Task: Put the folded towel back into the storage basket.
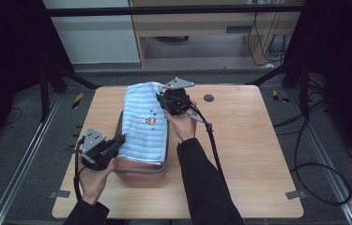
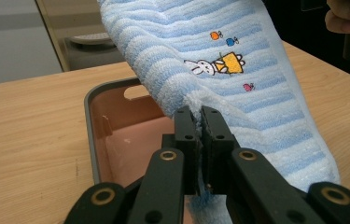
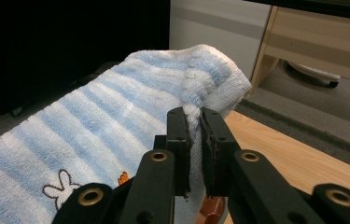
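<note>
A blue-and-white striped towel (image 1: 144, 123) with an embroidered rabbit hangs stretched over a pink bin (image 1: 141, 169) on the wooden table. My left gripper (image 1: 117, 142) is shut on the towel's near left edge (image 2: 182, 100), beside the bin's left rim (image 2: 89, 135). My right gripper (image 1: 164, 101) is shut on the towel's far edge (image 3: 196, 88), held up above the bin's far end. The towel (image 3: 93, 121) slopes down from that grip. It hides most of the bin's inside; a bare pink patch (image 2: 130, 144) shows under its raised edge.
The wooden table (image 1: 248, 140) has free room to the right of the bin. A small dark round disc (image 1: 208, 98) lies near its far edge. Cables trail from both grippers over the table and the floor at the right.
</note>
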`<state>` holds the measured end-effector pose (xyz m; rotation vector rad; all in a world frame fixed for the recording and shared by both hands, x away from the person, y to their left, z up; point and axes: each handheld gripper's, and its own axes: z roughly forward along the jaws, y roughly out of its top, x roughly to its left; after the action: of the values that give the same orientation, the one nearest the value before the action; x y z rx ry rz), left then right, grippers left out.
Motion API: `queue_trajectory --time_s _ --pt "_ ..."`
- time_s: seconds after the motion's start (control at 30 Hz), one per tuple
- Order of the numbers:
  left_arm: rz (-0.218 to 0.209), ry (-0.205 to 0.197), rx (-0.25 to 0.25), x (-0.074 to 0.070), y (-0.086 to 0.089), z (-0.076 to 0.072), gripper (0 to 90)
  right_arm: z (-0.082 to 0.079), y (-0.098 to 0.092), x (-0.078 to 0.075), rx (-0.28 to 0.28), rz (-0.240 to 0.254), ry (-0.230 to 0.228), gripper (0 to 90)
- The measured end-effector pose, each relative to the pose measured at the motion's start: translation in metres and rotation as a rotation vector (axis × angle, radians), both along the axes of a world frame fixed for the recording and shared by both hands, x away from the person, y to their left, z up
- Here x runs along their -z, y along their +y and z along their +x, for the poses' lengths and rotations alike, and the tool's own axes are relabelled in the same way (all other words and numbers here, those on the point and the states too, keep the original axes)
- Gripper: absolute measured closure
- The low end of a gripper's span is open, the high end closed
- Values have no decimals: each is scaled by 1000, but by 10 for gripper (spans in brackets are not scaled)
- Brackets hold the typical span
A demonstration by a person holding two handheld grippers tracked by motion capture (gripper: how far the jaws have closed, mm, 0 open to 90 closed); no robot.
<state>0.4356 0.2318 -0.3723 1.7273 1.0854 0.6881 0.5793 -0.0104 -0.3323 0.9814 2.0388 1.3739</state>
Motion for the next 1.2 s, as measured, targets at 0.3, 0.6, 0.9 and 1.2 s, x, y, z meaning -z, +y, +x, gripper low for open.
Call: queue_trajectory --time_s 0.3,0.6,0.9,1.2 --pt "22 26 -7 10 0 4 860 6 8 12 -3 -25 19 830" --pt "60 50 -12 24 0 8 860 11 10 28 -1 -28 54 829" --pt "80 78 -21 34 0 7 860 12 13 43 -4 -39 76 829" --pt "90 112 -20 43 1 7 860 12 16 55 -11 -53 92 829"
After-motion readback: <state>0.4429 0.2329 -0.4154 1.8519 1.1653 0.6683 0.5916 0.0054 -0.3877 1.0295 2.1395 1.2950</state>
